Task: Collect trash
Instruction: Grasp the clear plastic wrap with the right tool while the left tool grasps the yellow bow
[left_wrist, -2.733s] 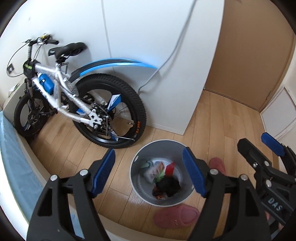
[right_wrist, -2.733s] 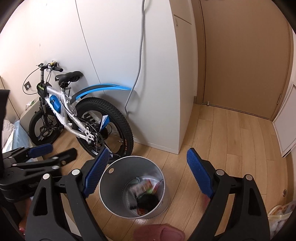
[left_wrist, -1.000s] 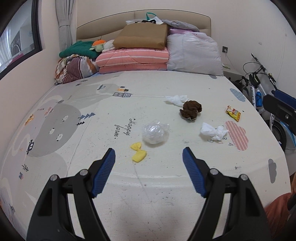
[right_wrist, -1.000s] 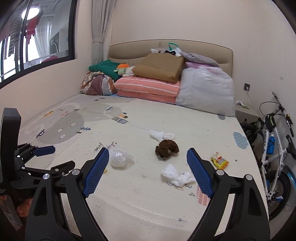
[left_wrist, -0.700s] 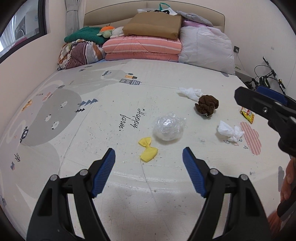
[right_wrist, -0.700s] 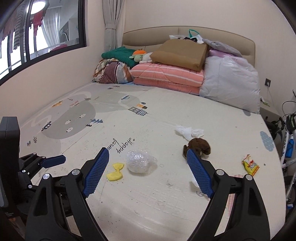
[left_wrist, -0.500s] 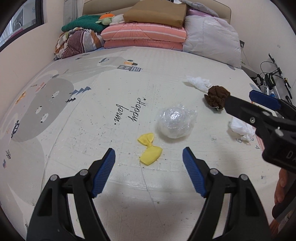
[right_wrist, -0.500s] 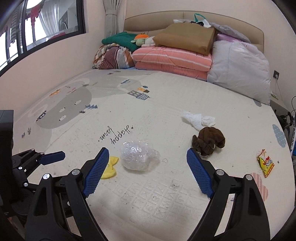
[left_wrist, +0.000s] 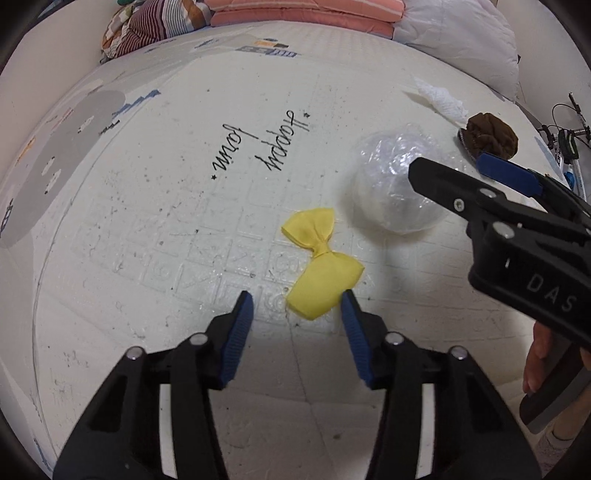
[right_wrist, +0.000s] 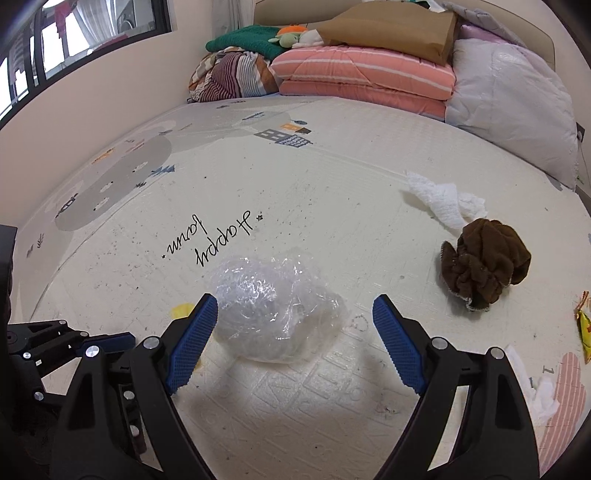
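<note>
Black tongs (left_wrist: 296, 309), ribbed blue pads (left_wrist: 236, 339), silver screws.

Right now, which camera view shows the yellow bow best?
The left wrist view: the whole yellow bow lies unobstructed, just beyond the fingertips. The right wrist view shows only a yellow sliver beside one finger.

We see a glossy, crinkled clear plastic ball (right_wrist: 273, 317), a smooth yellow ribbon bow (left_wrist: 320, 267), fuzzy brown cloth (right_wrist: 484, 264), embossed mat (right_wrist: 332, 177).

Ahead of the left hand-held gripper (left_wrist: 295, 306), the play mat (left_wrist: 147, 206) bears upside-down script reading "Happy farm"; the right hand-held gripper (left_wrist: 476, 173) body reads "DAS".
</note>
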